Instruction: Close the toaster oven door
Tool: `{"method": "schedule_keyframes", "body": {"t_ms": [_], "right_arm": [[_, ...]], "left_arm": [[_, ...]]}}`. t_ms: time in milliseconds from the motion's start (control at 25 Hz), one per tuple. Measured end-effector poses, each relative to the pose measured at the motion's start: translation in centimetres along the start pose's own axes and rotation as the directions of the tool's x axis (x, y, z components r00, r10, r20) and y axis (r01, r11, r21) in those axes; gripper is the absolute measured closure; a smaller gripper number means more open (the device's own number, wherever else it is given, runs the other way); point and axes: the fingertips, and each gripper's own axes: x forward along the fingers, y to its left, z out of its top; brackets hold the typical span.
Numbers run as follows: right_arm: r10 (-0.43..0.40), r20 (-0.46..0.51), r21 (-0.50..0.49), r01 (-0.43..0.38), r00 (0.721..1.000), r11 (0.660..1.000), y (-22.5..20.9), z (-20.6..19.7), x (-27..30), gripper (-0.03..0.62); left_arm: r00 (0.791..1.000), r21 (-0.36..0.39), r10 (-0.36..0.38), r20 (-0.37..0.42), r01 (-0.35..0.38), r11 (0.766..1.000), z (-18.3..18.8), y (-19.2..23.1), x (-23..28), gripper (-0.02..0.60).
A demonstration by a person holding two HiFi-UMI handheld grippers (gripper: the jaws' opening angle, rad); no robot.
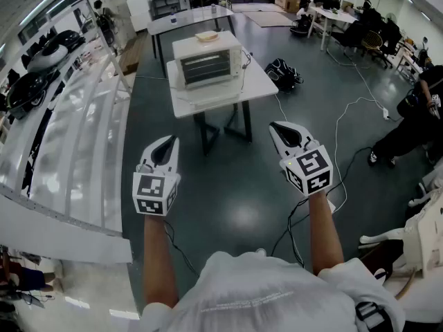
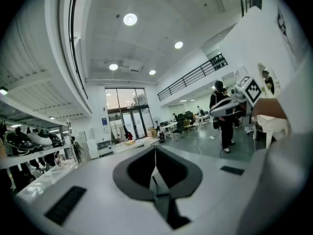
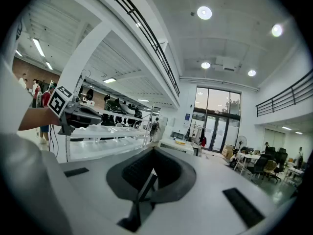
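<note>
The white toaster oven (image 1: 205,63) stands on a white table (image 1: 228,93) well ahead of me, with a pale flat thing on its top. Its glass door looks upright against the front. Both grippers hang in the air over the floor, far short of the table. My left gripper (image 1: 168,142) points toward the table with its jaws together and nothing between them (image 2: 155,148). At the same height, my right gripper (image 1: 276,127) is also shut and empty (image 3: 153,148). Each gripper shows in the other's view: the right gripper (image 2: 230,107) and the left gripper (image 3: 78,114).
A black bag (image 1: 283,73) lies on the floor right of the table, and white cables (image 1: 346,116) trail across the floor. Long white shelving (image 1: 69,137) runs along the left. A second table (image 1: 187,19) stands behind. A person (image 1: 415,120) crouches at the right.
</note>
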Motion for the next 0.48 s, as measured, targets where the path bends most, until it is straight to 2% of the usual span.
{"method": "schedule_keyframes", "body": {"t_ms": [320,480], "right_arm": [[0.028,0.015,0.046,-0.029,0.999,0.999,0.3,-0.7,-0.5,0.579],[0.026,-0.005,0.039,-0.026,1.000,0.999,0.3,-1.4,-0.7,0.579]], "left_arm": [[0.999,0.000,-0.032,-0.012,0.032,0.999,-0.5,-1.7,0.3,0.565],[0.999,-0.003,-0.040,-0.025,0.040,0.999,-0.8,-2.6,0.3,0.565]]}}
